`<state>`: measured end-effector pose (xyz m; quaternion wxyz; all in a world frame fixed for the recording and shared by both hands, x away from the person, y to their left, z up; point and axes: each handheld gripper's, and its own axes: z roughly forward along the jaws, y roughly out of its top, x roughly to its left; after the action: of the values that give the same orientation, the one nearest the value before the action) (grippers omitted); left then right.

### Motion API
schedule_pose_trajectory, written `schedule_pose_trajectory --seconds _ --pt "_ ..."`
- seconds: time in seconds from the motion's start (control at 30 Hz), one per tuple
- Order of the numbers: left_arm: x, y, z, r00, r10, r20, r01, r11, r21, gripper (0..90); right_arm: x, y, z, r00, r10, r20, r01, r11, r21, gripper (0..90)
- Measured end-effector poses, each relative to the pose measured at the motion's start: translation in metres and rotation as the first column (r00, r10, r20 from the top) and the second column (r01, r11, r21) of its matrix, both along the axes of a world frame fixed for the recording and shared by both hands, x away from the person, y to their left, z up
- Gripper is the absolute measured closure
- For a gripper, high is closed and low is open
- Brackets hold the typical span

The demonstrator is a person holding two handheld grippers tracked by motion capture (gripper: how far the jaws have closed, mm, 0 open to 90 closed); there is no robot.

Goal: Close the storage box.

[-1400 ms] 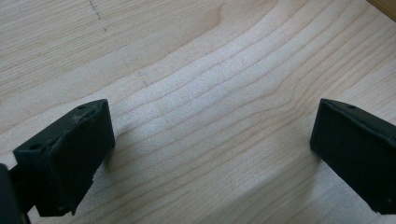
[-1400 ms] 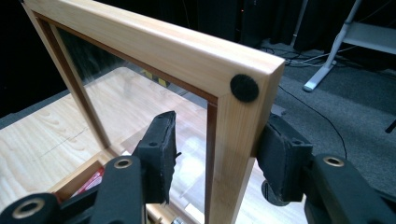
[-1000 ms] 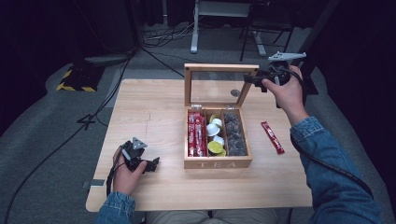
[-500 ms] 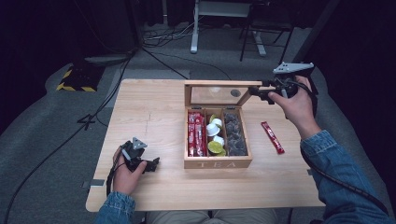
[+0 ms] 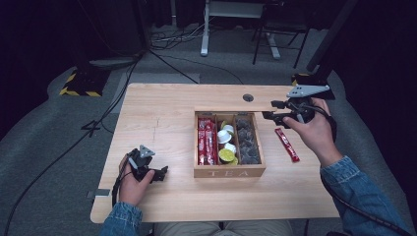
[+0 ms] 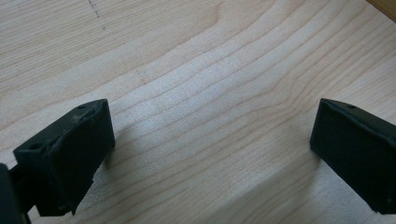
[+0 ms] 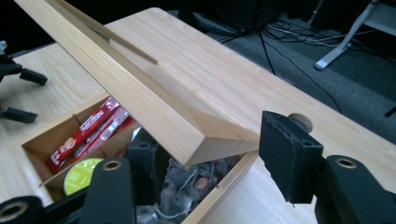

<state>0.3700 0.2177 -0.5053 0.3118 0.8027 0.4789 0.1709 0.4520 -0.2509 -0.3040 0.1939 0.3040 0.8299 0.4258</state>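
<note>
Since a second ago the lid [image 7: 140,93] has swung from upright far back past the tea box [image 5: 229,172], and my right gripper [image 5: 272,111] has travelled out with it. Nearest me, my left gripper [image 5: 160,173] rests on the table [image 6: 196,84], jaws wide, nothing between them. Farther off, the right jaws have just been opening and stand part open around the lid's corner; I cannot tell whether they press it. Beside the box lies a red sachet [image 5: 286,144], likely next to go inside.
</note>
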Motion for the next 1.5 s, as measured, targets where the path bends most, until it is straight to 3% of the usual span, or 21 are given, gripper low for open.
schedule_pose_trajectory --seconds 0.63,1.23,1.5 --pt "0.0 0.0 0.0 1.0 0.002 0.0 -0.002 1.0 -0.004 0.1 -0.034 0.002 -0.028 0.9991 0.031 -0.03 -0.032 0.998 -0.055 43.4" --pt "0.0 0.0 0.0 1.0 0.002 0.0 -0.002 1.0 -0.002 0.2 -0.051 0.004 -0.056 0.9977 0.051 -0.044 -0.057 0.9882 -0.142 37.5" --pt "0.0 0.0 0.0 1.0 0.001 0.001 -0.001 1.0 -0.001 0.2 -0.057 0.004 -0.072 0.9937 0.064 -0.093 -0.079 0.983 -0.166 37.2"
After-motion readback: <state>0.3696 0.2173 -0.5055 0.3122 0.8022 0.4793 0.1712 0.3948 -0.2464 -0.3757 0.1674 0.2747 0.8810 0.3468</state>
